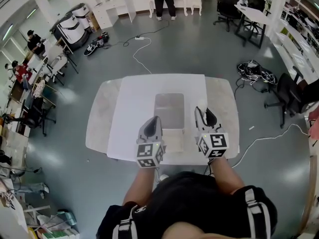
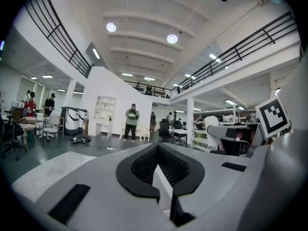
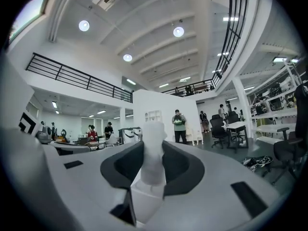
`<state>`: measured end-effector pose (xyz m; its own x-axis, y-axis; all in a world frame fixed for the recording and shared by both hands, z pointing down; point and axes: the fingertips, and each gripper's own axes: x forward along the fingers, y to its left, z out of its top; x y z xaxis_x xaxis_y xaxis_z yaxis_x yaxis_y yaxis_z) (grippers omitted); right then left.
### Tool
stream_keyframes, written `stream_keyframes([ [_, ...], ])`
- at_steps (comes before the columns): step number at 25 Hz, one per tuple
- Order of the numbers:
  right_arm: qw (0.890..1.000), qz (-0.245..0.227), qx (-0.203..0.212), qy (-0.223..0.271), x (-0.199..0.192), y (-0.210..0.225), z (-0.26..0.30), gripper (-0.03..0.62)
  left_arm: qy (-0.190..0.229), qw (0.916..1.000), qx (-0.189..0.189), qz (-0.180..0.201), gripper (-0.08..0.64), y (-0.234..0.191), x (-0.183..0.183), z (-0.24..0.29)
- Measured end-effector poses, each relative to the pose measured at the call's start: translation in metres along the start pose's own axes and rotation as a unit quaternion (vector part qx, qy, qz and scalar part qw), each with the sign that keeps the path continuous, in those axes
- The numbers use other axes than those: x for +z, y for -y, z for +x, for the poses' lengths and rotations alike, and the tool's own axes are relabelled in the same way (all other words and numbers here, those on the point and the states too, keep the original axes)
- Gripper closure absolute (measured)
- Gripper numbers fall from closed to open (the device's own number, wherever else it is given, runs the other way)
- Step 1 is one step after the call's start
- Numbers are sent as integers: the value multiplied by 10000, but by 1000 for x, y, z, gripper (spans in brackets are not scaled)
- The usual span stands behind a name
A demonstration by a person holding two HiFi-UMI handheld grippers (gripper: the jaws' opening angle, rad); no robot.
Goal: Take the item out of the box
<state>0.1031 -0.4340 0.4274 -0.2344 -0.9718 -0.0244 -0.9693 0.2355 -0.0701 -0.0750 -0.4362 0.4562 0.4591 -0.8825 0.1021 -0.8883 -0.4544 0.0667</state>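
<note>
A pale bench (image 1: 99,123) fills the middle of the head view, standing on the grey floor (image 1: 199,49) of an open hall, and a white sheet (image 1: 134,98) covers most of its top. A grey rectangular panel (image 1: 169,108) lies flat at the centre of that sheet. Just below it in the frame, at the bench's near edge, is a pale, flat box (image 1: 173,142), though its detail is too small to make out. The left gripper (image 1: 155,119) sits at the box's left side, its jaws clenched almost together on a thin white flap (image 2: 163,186) that stands edge-on between them. The right gripper (image 1: 204,112) is to the right of the box, over the lower right part of the sheet. It grasps the item (image 3: 154,153), a whitish, translucent, bottle-like piece that stands upright between both jaws and pokes out past their tips, clear of the box.
</note>
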Motion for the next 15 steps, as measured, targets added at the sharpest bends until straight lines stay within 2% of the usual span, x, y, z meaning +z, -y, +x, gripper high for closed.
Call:
stream_keyframes([
  [15, 9997, 178, 169, -66, -1, -1, -1, 479, 15, 9999, 127, 96, 555, 6, 4, -6],
])
